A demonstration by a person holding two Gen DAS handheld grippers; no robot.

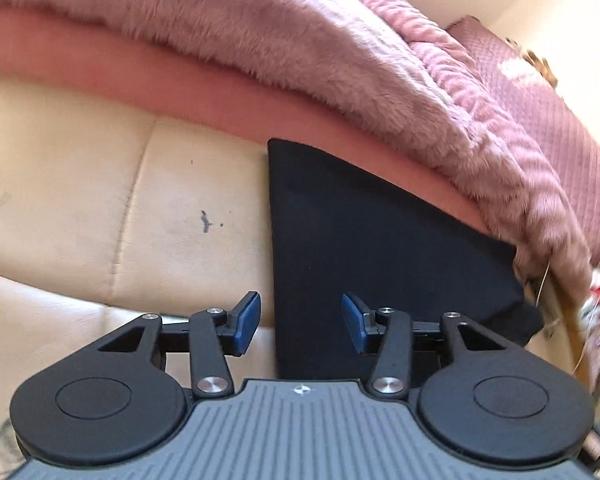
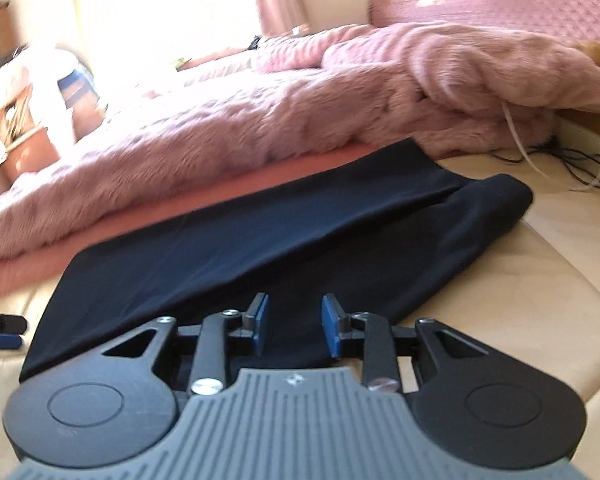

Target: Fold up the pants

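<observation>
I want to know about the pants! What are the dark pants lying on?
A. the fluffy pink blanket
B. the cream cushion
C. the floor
B: the dark pants lie flat on the cream cushion, beside the fluffy pink blanket, not on it.

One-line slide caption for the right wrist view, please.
Open right gripper poised above dark navy pants laid flat on a cream cushion beside a pink furry blanket.

A home bedroom: furry pink blanket point(image 2: 260, 120), quilted bed point(image 2: 500, 8), curtained window point(image 2: 160, 8).
</observation>
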